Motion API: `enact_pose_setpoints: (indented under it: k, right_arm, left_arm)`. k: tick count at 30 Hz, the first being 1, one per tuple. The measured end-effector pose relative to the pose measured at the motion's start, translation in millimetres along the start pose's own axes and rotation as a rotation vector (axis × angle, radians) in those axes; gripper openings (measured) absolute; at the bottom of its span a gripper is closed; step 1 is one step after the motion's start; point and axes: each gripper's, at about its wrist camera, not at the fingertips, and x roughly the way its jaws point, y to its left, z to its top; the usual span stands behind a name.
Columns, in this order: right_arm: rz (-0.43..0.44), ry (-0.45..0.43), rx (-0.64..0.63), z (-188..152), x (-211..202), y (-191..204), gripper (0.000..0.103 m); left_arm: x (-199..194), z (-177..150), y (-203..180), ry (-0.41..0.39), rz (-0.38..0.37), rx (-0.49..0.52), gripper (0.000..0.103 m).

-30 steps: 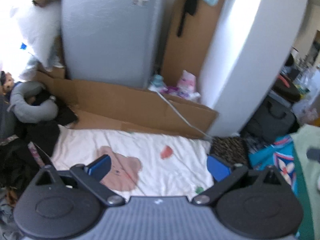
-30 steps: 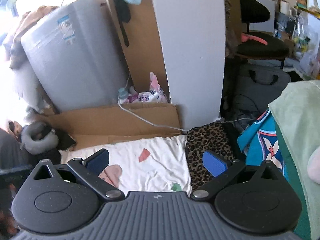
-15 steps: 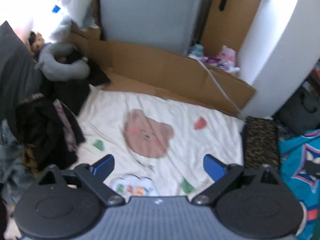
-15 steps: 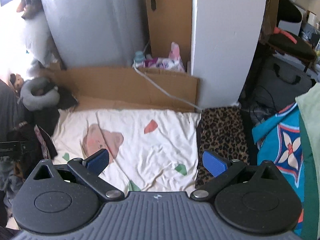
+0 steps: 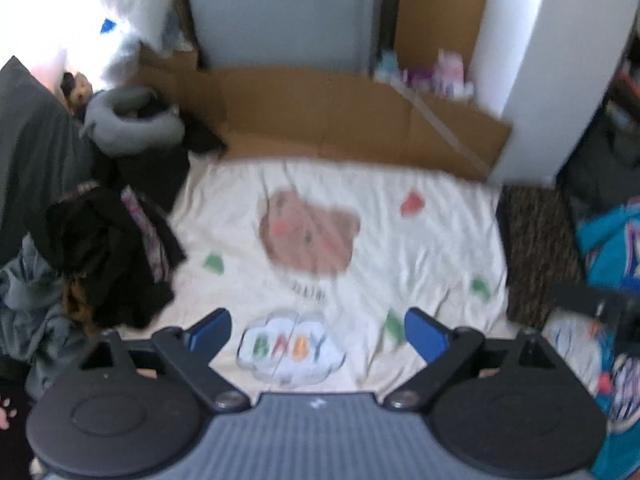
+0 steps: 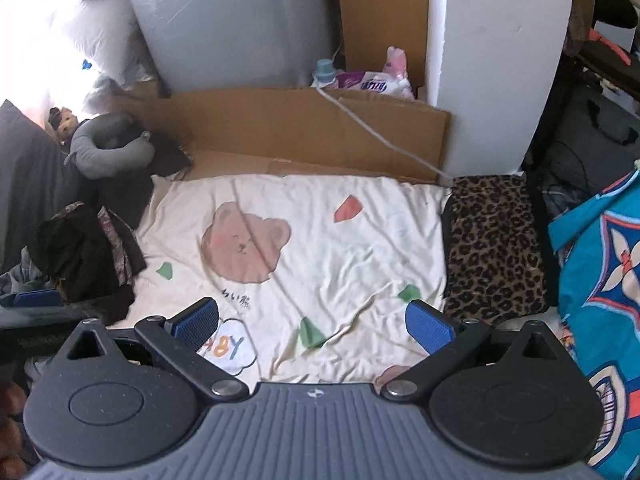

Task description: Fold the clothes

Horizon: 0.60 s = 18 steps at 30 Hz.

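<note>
A cream cloth (image 5: 400, 264) printed with a brown bear and a "BABY" cloud lies spread flat and slightly wrinkled, also in the right wrist view (image 6: 340, 264). My left gripper (image 5: 318, 330) hovers over its near edge above the cloud print, jaws wide and empty. Farther right over the same near edge, my right gripper (image 6: 312, 324) stands open with nothing between its blue pads (image 6: 428, 326). A heap of dark clothes (image 5: 108, 256) lies at the cloth's left side (image 6: 80, 256).
Leopard-print fabric (image 6: 492, 248) borders the cloth on the right, with a bright blue patterned textile (image 6: 600, 280) beyond. Flattened cardboard (image 6: 312, 132), a grey cylinder and a white pillar (image 6: 496, 60) stand behind. A grey neck pillow (image 6: 108, 152) sits at the back left.
Both grippers have sunk and tipped downward toward the cream cloth, which now fills much more of each view. The jaws of both stay apart and empty.
</note>
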Motion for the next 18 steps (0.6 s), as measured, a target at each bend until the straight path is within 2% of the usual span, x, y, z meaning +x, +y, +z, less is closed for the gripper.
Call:
enact_pose_setpoints:
  k: [4, 8, 11, 15, 18]
  right_arm:
    - [-0.014, 0.029, -0.034, -13.6, 7.1, 8.2, 0.102]
    - [0.001, 0.077, -0.037, -28.6, 16.2, 12.5, 0.102]
    - [0.002, 0.092, -0.039, -36.5, 20.4, 15.9, 0.102]
    - [0.026, 0.091, -0.038, -42.3, 20.7, 21.9, 0.102]
    - [0.037, 0.090, -0.057, -49.1, 22.9, 26.8, 0.102]
  left_arm:
    - [6.5, -10.3, 10.5, 0.103, -0.040, -0.040, 0.094]
    - [7.4, -18.1, 16.3, 0.073, -0.011, -0.011, 0.094]
    - [16.1, -23.5, 28.3, 0.126, -0.019, -0.060, 0.094]
    - [19.9, -31.4, 31.3, 0.116, 0.009, -0.032, 0.094]
    - [24.1, -38.9, 36.0, 0.136, 0.007, -0.052, 0.094]
